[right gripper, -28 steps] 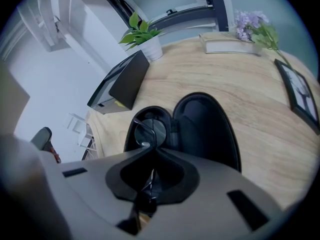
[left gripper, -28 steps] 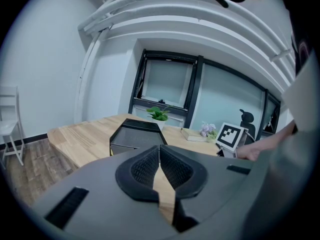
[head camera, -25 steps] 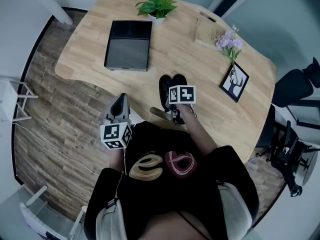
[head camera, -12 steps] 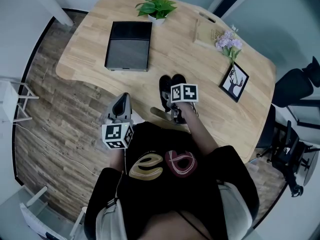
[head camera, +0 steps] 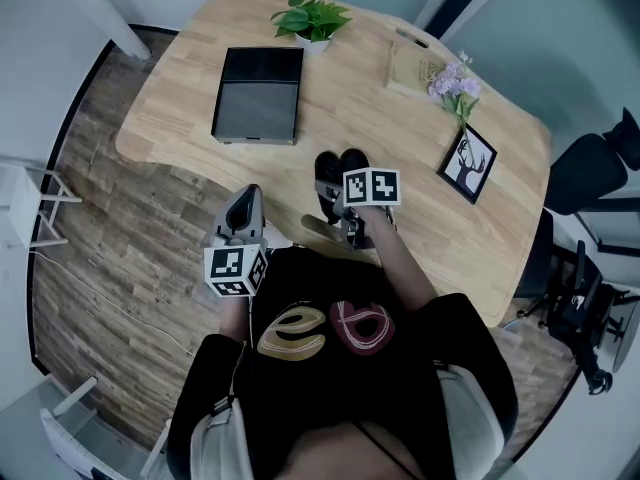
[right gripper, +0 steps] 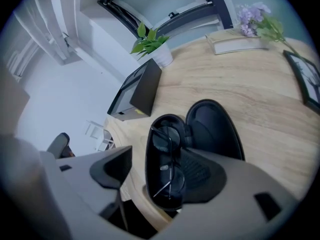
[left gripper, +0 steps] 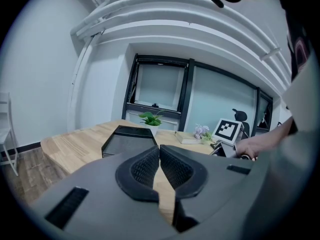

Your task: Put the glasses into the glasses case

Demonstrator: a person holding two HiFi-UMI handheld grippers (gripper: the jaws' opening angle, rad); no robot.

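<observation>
An open black glasses case [right gripper: 170, 134] lies on the wooden table [head camera: 350, 108] near its front edge. The dark-framed glasses [right gripper: 167, 171] lie folded in its left half, and the empty lid [right gripper: 215, 129] lies flat to the right. My right gripper [right gripper: 157, 159] hangs just above the case [head camera: 328, 173] with its jaws opening. The glasses sit between the fingers, and the pads do not press on them. My left gripper [head camera: 243, 208] stays off the table's front edge, left of the case. It is shut with nothing in it.
A black tray [head camera: 257, 93] lies at the back left, with a potted plant [head camera: 312, 16] behind it. A book [head camera: 412, 66], purple flowers [head camera: 455, 86] and a picture frame [head camera: 470, 163] stand at the back right. An office chair [head camera: 590, 168] is beyond the table's right edge.
The right gripper has lifted slightly above the case. The left gripper has stayed where it was.
</observation>
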